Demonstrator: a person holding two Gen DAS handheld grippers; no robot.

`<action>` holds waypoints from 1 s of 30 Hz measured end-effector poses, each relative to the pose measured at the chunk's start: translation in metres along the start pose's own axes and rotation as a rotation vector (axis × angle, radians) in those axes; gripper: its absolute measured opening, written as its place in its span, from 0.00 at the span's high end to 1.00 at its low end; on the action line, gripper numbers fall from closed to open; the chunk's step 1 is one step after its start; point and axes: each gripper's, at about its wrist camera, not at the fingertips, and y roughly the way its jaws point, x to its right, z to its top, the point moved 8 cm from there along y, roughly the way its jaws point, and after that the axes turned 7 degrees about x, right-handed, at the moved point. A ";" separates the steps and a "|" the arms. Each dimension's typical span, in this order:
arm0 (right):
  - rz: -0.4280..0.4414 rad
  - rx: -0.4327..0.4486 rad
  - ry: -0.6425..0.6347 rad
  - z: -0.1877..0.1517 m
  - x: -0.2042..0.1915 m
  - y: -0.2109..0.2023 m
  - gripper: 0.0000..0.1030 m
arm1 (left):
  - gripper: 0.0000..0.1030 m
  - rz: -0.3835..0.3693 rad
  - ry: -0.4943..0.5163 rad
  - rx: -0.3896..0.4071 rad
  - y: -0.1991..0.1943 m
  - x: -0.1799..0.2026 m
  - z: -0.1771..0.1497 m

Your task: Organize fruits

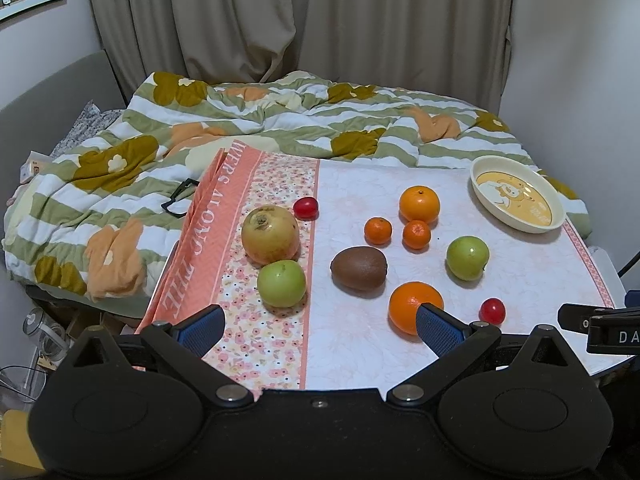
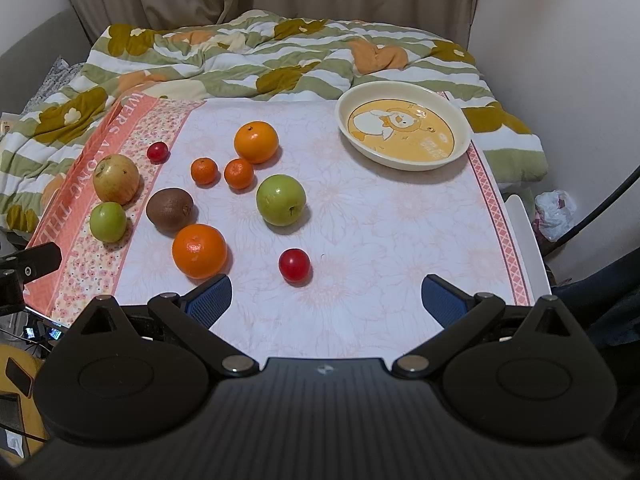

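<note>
Fruits lie loose on a floral tablecloth (image 2: 360, 240): a yellow apple (image 1: 270, 234), two green apples (image 1: 281, 283) (image 2: 281, 199), a kiwi (image 1: 359, 268), two oranges (image 1: 406, 312) (image 2: 256, 141), two mandarins (image 2: 204, 171) (image 2: 239, 173) and two small red fruits (image 2: 295, 265) (image 1: 306, 207). An empty cream dish with a cartoon print (image 2: 404, 131) stands at the far right. My left gripper (image 1: 320, 330) is open and empty, near the front edge, by the near orange. My right gripper (image 2: 326, 300) is open and empty, just short of the near red fruit.
A rumpled green, white and orange quilt (image 1: 240, 120) lies on a bed behind the table. Curtains (image 1: 300, 20) hang at the back. Black glasses (image 1: 178, 197) lie on the quilt to the left. A white plastic bag (image 2: 556, 214) sits beyond the table's right edge.
</note>
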 end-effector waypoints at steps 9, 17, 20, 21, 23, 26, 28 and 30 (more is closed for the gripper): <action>0.001 0.000 0.001 0.000 0.001 0.000 0.00 | 0.00 0.003 0.010 -0.003 0.000 0.004 -0.001; 0.003 -0.001 0.006 0.000 0.001 0.002 0.00 | 0.00 -0.001 0.006 -0.006 0.000 0.004 -0.002; 0.008 -0.002 0.007 0.000 0.005 0.002 0.00 | 0.00 -0.001 0.003 -0.011 0.000 0.005 -0.001; 0.009 -0.002 0.006 0.000 0.005 0.002 0.00 | 0.00 0.000 0.002 -0.011 0.000 0.005 -0.001; 0.010 -0.001 0.007 0.000 0.006 0.001 0.00 | 0.00 -0.001 0.002 -0.011 0.000 0.005 -0.002; 0.010 0.000 0.007 0.000 0.005 0.001 0.00 | 0.00 -0.001 0.003 -0.010 0.000 0.005 -0.002; 0.010 -0.001 0.008 0.000 0.005 0.002 0.00 | 0.00 -0.001 0.004 -0.010 0.000 0.005 -0.002; 0.010 -0.001 0.008 0.000 0.005 0.002 0.00 | 0.00 -0.001 0.003 -0.011 0.000 0.005 -0.002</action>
